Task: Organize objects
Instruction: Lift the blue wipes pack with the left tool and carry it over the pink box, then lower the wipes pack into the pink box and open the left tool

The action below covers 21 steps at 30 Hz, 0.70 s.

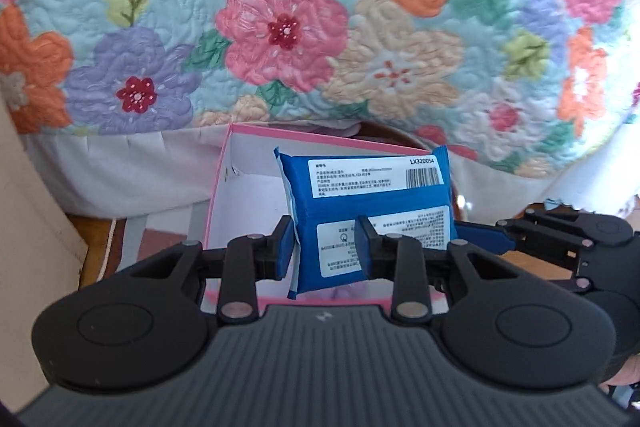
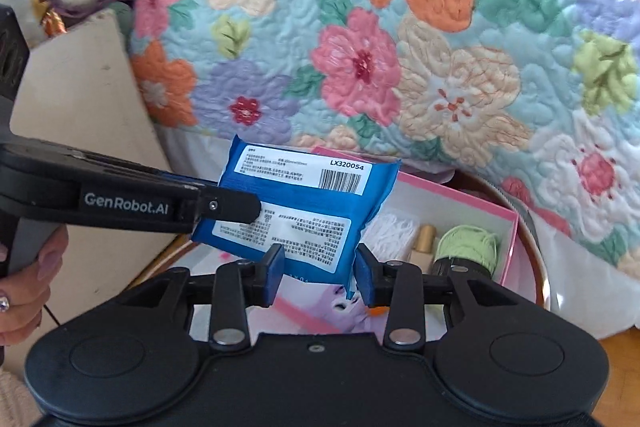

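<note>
Left fingers (image 1: 325, 247): narrowly parted, blue pads pinching the lower part of the blue wipes packet (image 1: 368, 211).
Left pose: level, pointing ahead at the bed; in the right wrist view it reaches in from 9 o'clock, (image 2: 256, 209) clamped on the packet's left side.
Right fingers (image 2: 320, 275): parted about as wide as the packet's bottom corner between them; whether they press it cannot be told.
Right pose: seen from the left wrist at 3 o'clock, (image 1: 496, 241) pointing in toward the packet.
Writing: "LX320054" beside a barcode on the packet's white label; "GenRobot.AI" on the left gripper's side.
Packet position: held up over the open pink box (image 1: 224, 195).
Box contents: green yarn (image 2: 468, 247), white yarn (image 2: 390, 229).
Backdrop: floral quilt (image 1: 320, 7) at 12 o'clock.
</note>
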Each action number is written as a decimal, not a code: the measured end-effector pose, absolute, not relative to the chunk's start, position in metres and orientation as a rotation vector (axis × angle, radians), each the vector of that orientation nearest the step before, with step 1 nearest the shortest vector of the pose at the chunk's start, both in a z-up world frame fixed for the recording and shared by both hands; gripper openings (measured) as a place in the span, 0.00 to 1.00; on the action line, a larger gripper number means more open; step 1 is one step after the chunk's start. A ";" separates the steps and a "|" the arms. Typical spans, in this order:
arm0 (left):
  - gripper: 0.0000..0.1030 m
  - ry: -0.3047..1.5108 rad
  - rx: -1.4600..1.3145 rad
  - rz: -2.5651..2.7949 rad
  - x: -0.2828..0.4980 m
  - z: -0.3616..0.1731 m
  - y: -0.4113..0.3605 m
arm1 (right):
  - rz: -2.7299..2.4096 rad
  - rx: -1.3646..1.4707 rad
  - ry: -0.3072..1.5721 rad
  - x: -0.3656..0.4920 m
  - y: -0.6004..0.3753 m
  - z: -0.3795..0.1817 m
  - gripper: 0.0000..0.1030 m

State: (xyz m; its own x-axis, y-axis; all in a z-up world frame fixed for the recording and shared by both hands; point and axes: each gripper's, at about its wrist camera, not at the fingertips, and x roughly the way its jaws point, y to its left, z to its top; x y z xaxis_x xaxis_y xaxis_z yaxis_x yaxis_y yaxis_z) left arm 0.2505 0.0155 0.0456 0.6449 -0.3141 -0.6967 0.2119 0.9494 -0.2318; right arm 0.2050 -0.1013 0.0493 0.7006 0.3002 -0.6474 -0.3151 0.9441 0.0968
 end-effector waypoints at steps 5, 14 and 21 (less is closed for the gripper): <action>0.30 0.916 -0.146 -0.256 0.296 0.009 0.026 | 0.354 0.002 0.819 0.246 -0.100 0.017 0.34; 0.30 1.060 -0.104 -0.188 0.326 -0.052 0.031 | 0.379 0.093 0.970 0.283 -0.092 -0.051 0.29; 0.30 1.158 -0.057 -0.158 0.343 -0.072 0.030 | 0.399 0.201 1.023 0.297 -0.095 -0.078 0.28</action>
State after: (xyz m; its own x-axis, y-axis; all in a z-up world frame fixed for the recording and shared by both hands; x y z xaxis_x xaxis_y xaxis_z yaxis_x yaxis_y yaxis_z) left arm 0.3432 0.0301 -0.0723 0.3915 -0.1539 -0.9072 0.0953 0.9874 -0.1263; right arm 0.2974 -0.0947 -0.0782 0.4568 0.4140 -0.7874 -0.2285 0.9100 0.3459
